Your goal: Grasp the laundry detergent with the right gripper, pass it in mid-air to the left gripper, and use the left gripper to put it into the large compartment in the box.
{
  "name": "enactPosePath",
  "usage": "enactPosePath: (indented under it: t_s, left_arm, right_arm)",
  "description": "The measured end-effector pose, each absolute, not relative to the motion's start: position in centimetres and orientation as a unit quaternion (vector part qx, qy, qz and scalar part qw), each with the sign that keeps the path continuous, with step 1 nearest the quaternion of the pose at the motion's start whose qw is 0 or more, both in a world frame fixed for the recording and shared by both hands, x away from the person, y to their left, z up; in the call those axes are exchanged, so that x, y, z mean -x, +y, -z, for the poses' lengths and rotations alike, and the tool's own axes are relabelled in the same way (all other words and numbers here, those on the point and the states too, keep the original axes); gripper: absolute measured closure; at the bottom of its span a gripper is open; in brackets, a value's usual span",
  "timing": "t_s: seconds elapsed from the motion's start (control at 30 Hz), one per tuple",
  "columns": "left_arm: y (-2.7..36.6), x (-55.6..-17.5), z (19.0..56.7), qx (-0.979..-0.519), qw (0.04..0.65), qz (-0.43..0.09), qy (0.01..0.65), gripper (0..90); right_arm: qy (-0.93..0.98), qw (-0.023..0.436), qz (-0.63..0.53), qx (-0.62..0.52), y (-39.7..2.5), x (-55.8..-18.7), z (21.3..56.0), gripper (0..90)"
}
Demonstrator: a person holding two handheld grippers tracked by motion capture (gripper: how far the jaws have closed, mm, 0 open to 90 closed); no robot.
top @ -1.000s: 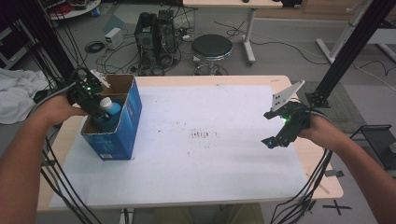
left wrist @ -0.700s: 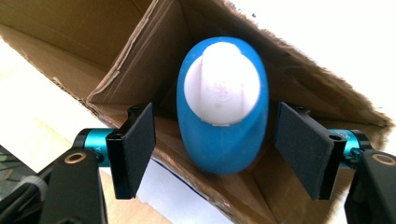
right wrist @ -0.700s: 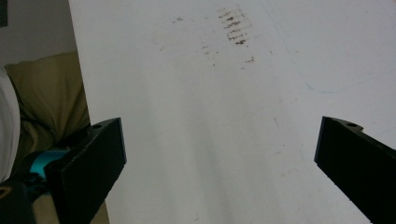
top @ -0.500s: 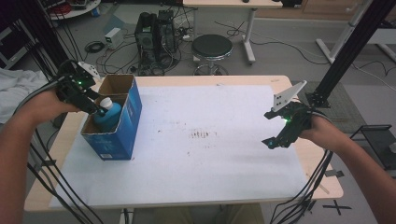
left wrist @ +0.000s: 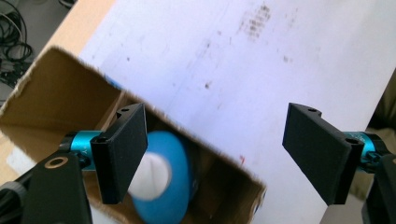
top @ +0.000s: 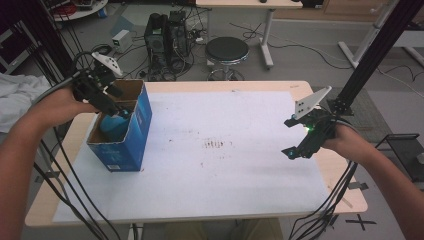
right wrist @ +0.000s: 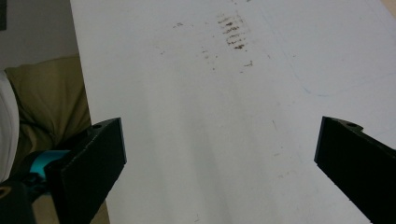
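Observation:
A blue cardboard box (top: 131, 142) stands open-topped at the table's left side. Inside it lies a blue bottle (top: 114, 125) with a white cap (left wrist: 148, 176). My left gripper (top: 119, 101) hovers over the box's far left rim, jaws open and empty. In the left gripper view the left gripper (left wrist: 219, 156) straddles the box's cardboard rim (left wrist: 196, 140) with the blue bottle (left wrist: 170, 186) below its left jaw. My right gripper (top: 289, 137) hangs open and empty above the table's right side. In the right gripper view the right gripper (right wrist: 219, 172) looks down on bare white surface.
A white sheet (top: 225, 175) covers most of the wooden table (top: 345, 192), with a patch of brown marks (top: 216, 144) at its middle. Cables trail off the front edge from both hands. Behind the table stand a black stool (top: 227, 51) and computer gear (top: 167, 32).
My left gripper has drawn back and up from the box opening, leaving the bottle inside. The right gripper has held still.

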State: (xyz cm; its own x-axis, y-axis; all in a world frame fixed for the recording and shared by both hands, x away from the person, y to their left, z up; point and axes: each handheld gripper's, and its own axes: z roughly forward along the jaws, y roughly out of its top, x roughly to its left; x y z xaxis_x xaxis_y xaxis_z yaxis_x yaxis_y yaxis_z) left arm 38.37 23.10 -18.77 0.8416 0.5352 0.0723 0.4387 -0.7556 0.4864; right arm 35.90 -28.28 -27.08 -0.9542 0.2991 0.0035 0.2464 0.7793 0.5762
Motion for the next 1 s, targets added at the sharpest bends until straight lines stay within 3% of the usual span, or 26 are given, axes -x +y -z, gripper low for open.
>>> enactPosePath:
  t_s: [0.4,1.0]
  left_arm:
    - [17.9,-39.1,18.5,-0.935,0.254,-0.091,0.232,22.1]
    - [10.1,-41.0,19.7,-0.963,0.202,-0.088,0.155,21.7]
  right_arm:
    - [0.941,0.047,-0.301,-0.144,-28.3,-35.8,27.1,1.1]
    - [0.942,0.041,-0.299,-0.144,-28.0,-36.1,27.2,1.1]
